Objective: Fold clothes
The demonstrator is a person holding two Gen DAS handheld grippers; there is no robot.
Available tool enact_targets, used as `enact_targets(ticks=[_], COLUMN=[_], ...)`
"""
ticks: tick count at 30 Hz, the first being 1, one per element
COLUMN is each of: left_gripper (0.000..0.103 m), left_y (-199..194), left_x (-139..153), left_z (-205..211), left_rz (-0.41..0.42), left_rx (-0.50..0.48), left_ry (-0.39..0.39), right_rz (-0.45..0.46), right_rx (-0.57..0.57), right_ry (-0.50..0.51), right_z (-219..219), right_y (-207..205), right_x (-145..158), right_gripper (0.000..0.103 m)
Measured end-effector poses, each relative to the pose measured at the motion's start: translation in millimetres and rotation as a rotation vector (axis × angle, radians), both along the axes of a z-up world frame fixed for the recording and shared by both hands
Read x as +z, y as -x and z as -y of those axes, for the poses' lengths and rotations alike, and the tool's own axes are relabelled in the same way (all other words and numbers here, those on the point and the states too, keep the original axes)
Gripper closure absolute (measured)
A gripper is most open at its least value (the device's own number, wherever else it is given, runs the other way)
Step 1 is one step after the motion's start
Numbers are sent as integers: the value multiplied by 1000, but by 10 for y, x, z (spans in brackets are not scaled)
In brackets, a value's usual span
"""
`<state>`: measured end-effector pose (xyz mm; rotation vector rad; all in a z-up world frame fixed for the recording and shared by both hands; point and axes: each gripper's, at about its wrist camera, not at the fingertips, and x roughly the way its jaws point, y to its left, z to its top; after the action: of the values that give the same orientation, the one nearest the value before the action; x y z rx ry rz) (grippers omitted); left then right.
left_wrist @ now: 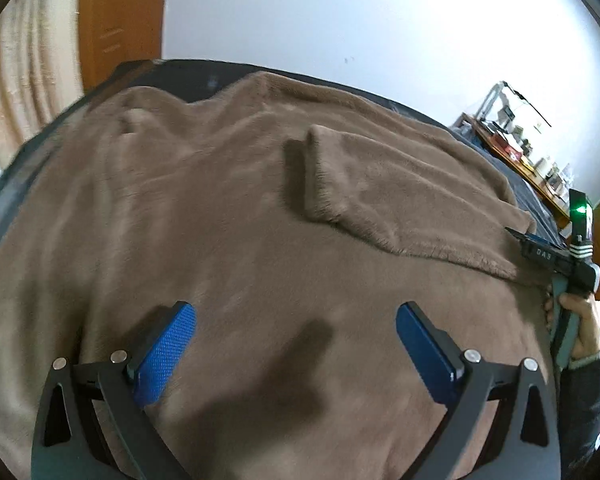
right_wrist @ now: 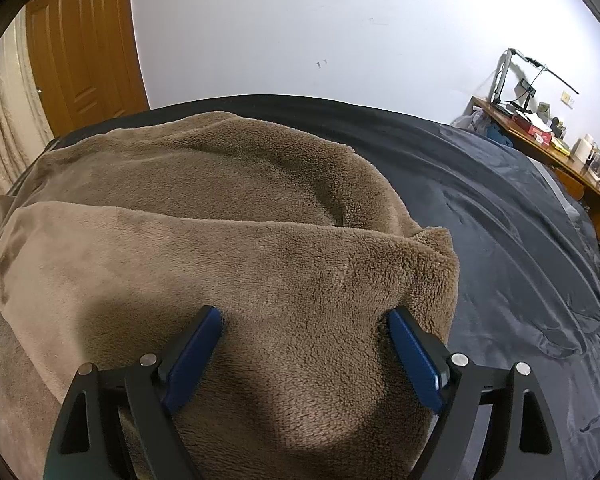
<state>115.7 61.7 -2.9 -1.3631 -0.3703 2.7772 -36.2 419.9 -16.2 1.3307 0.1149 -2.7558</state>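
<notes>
Overhead, both grippers, left (left_wrist: 296, 320) and right (right_wrist: 305, 320), tilt down, fingers apart, over the brown fleece (left_wrist: 220, 208).

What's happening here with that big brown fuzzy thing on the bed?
A person is folding a brown fleece garment spread on a dark bedsheet, using handheld tongs. One sleeve is already laid across it. The left tongs hover open above the fabric; the right tongs stand open around a folded edge.
</notes>
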Motion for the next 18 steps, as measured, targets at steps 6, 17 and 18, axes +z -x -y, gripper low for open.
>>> enact_targets(ticks=[6,17,18], left_gripper=[2,2,2], left_y=[-487,-1431,-1483], left_x=[83,177,168], left_z=[566,1697,1768], left_rz=[18,9,5], left_rx=[142,462,477], left_ry=[-24,-47,-54], right_rz=[-1,-1,-1], right_rx=[0,0,0], right_ry=[0,-1,-1], right_z=[11,8,7], right_y=[-3,2,1], right_x=[3,1,0], right_gripper=[15,15,15])
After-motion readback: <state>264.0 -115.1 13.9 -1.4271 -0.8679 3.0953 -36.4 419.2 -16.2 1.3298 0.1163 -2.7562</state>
